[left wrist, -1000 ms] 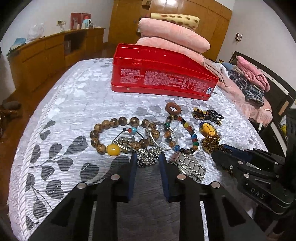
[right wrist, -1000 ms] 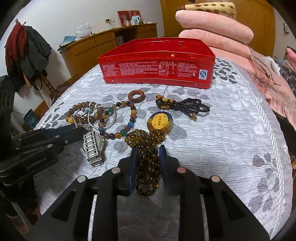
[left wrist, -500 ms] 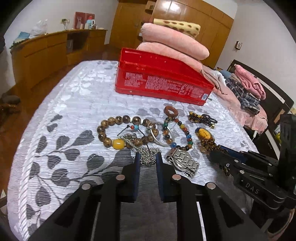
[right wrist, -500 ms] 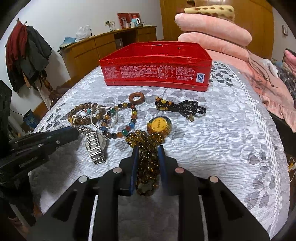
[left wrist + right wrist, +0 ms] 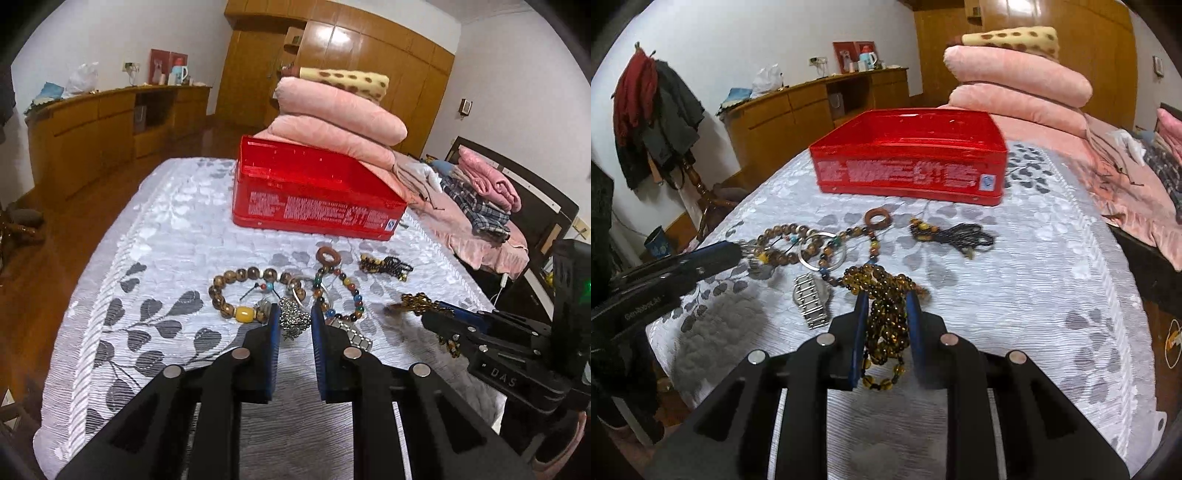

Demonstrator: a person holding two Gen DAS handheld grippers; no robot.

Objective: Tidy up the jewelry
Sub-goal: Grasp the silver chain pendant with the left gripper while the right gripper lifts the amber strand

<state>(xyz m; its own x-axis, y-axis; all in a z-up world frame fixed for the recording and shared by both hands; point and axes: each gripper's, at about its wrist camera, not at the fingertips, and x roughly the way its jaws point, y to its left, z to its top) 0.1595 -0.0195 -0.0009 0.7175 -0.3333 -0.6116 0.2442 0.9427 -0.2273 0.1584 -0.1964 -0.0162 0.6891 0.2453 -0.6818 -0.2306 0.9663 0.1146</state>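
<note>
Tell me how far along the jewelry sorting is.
Nothing sits in the red tin yet, as far as its inside shows. In hand: the left gripper pinches a silver chain; the right gripper grips an amber bead necklace. Left on the bed: bracelets, watch, wooden ring.

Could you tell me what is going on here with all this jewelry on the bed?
A person is sorting jewelry with two handheld grippers. The left gripper is closed on a silver chain, the right gripper on an amber bead necklace. The open red tin beyond looks empty; other bracelets and a watch lie on the bedspread.
</note>
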